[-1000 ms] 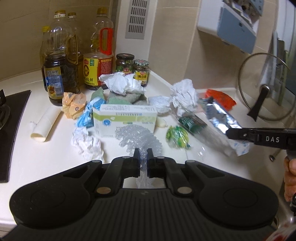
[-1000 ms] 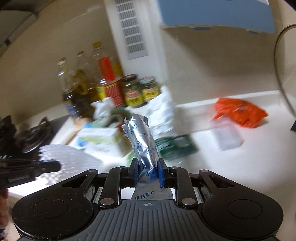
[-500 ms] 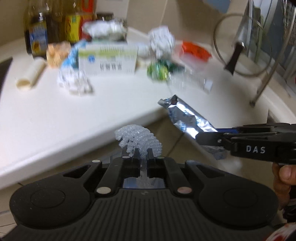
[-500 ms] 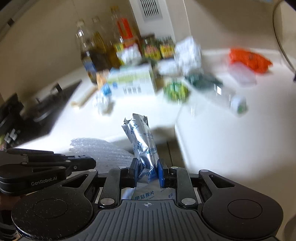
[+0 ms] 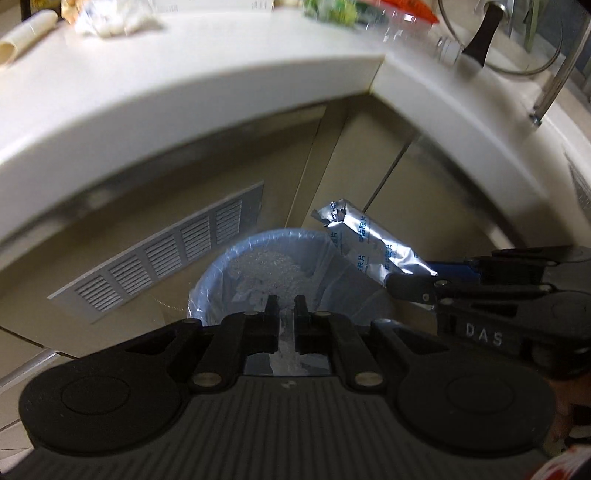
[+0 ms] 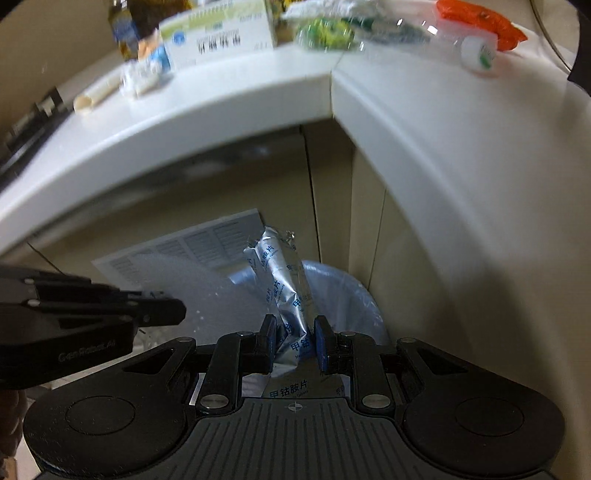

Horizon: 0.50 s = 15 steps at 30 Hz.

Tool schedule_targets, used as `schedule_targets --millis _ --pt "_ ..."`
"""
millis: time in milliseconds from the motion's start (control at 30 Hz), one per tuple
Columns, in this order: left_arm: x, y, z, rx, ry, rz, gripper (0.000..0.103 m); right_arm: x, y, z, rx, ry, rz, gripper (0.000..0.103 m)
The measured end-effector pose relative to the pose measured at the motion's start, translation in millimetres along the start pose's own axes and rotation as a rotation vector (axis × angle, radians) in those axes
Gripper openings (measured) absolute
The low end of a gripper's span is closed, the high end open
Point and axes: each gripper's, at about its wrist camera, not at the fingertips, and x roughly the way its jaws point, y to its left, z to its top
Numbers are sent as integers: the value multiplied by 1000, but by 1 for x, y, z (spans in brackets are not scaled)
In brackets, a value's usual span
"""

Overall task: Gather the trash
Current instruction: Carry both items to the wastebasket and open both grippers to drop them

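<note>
My left gripper (image 5: 285, 304) is shut on a piece of clear bubble wrap (image 5: 271, 264) and holds it over a trash bin with a blue liner (image 5: 207, 280) on the floor below the counter. My right gripper (image 6: 294, 326) is shut on a silver foil pouch (image 6: 280, 280) with blue print, held above the same bin (image 6: 343, 291). In the left wrist view the pouch (image 5: 369, 240) sticks up-left from the right gripper (image 5: 410, 280), over the bin's right side. The left gripper (image 6: 162, 314) shows at the left of the right wrist view.
A white corner countertop (image 5: 221, 74) overhangs above, with more trash: a white medicine box (image 6: 218, 40), a green wrapper (image 6: 325, 31), an orange bag (image 6: 480, 18), crumpled paper (image 5: 110, 18), a cardboard tube (image 5: 26, 37). A white vent panel (image 5: 166, 254) leans against the cabinet. A glass lid (image 5: 517, 33) stands at right.
Both grippers have moved off the countertop and down in front of the cabinet. They now hold the bubble wrap and the foil pouch over the lined trash bin.
</note>
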Motion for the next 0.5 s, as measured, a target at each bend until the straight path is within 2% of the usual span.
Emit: schedule_targets --millis 33,67,100,500 --pt "6 2 -1 -6 6 2 14 5 -1 -2 -4 4 -9 22" --pt "12 4 -2 -13 16 3 26 9 -2 -5 -8 10 -16 22" --pt "17 7 -3 -15 26 3 34 14 -3 -7 -8 16 -19 22" --pt "9 33 -13 -53 46 61 34 49 -2 -9 -47 71 -15 22"
